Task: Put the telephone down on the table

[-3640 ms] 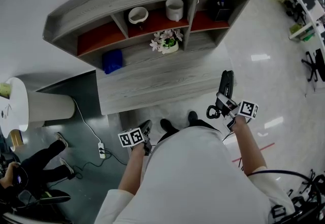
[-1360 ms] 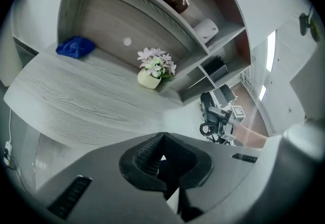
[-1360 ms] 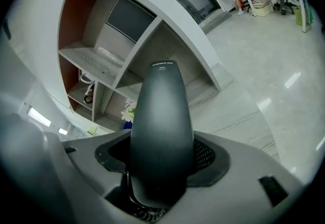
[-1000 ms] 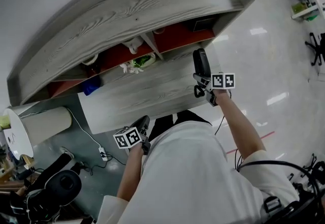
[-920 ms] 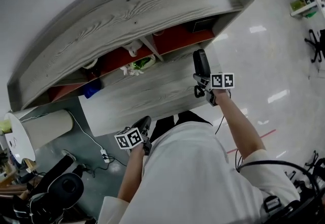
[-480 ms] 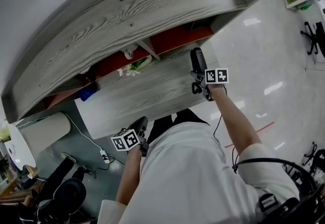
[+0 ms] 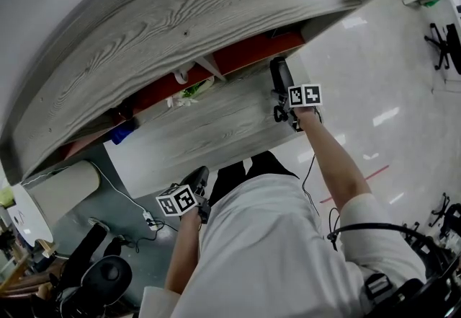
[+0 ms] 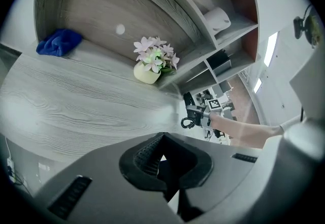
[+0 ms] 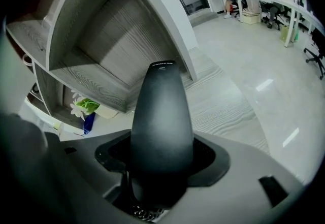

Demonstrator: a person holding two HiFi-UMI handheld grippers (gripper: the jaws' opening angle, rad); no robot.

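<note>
Head view with both gripper views. The right gripper [image 7: 287,102] is clamped on the telephone [image 7: 279,76], a black handset whose tapered body projects straight ahead from between the jaws and fills the middle of the right gripper view; its coiled cord [image 7: 280,116] hangs just under the gripper, on the side towards the person. Gripper and telephone are held over the right-hand end of the grey wood-grain worktop [image 7: 205,129]; whether the handset touches the surface cannot be told. Ahead of this gripper stands the shelf unit [image 7: 180,17], its compartments backed in red; the far tip of the telephone lies near the mouth of the right-hand compartment. The left gripper [image 7: 197,181] has its jaws drawn together with nothing between them; it is held low at the near edge of the worktop, well apart from the right gripper and close to the person's body. Ahead of the left gripper the worktop spreads out; further ahead a flower pot [image 8: 147,71] with pale blossoms stands beneath the compartments; ahead and to the left lies a blue cloth [image 8: 58,42]; ahead and to the right the right gripper and telephone appear small at the worktop's end. Glossy floor [image 7: 374,93] lies to the right of the right gripper.
</note>
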